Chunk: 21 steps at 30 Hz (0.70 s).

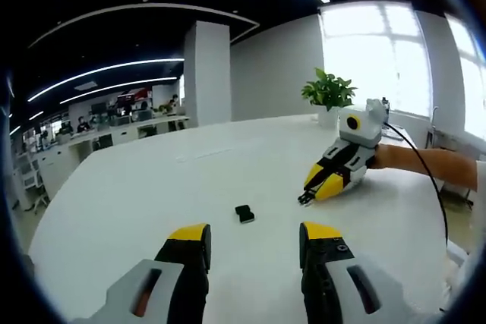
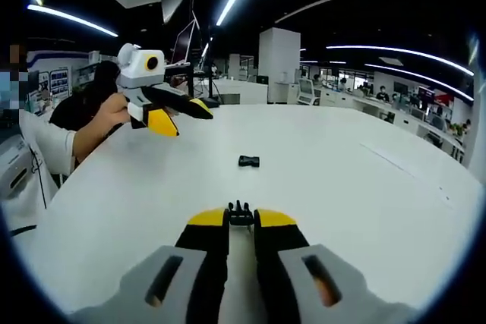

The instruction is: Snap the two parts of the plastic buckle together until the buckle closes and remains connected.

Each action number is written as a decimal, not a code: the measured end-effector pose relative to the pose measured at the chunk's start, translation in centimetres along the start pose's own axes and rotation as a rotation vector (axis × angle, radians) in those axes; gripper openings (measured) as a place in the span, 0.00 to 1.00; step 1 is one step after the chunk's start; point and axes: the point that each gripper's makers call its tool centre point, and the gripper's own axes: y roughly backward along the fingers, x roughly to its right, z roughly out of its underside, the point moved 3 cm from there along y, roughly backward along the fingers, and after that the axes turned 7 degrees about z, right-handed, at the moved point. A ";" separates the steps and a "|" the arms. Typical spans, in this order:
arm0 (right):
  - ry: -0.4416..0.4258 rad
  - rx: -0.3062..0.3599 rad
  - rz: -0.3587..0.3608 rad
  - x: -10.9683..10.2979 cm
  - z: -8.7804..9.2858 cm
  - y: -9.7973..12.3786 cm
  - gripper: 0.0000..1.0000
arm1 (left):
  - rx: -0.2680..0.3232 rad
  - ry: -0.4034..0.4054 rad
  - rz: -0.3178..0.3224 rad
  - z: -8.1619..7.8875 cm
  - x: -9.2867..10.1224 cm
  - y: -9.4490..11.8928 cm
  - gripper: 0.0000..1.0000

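White table [image 1: 152,187], potted plant [image 1: 329,95] behind

I looked across a broad white bench [image 1: 228,165] in an open-plan office. Dark ceiling, long curved light strips [image 1: 106,73]. A white square pillar [image 1: 206,73] stood behind the bench. Bright windows [image 1: 380,58] lit one side, with a potted plant [image 1: 329,95] before them. Desk rows [image 2: 395,108] with seated people ran beyond.

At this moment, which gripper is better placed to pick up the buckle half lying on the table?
Left. The left gripper is open and points at the loose half just ahead of it on the table. The right gripper is shut on the pronged half, so it is occupied.
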 end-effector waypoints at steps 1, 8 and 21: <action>0.001 0.001 -0.005 -0.2 0.0 0.1 0.12 | -0.001 -0.001 0.000 0.0 0.0 0.0 0.47; 0.010 0.010 -0.024 -0.9 0.1 0.7 0.12 | -0.009 -0.001 -0.002 0.1 -0.1 -0.3 0.47; 0.000 0.040 -0.024 -0.9 0.4 1.6 0.12 | -0.017 0.008 0.006 0.3 0.0 -1.5 0.47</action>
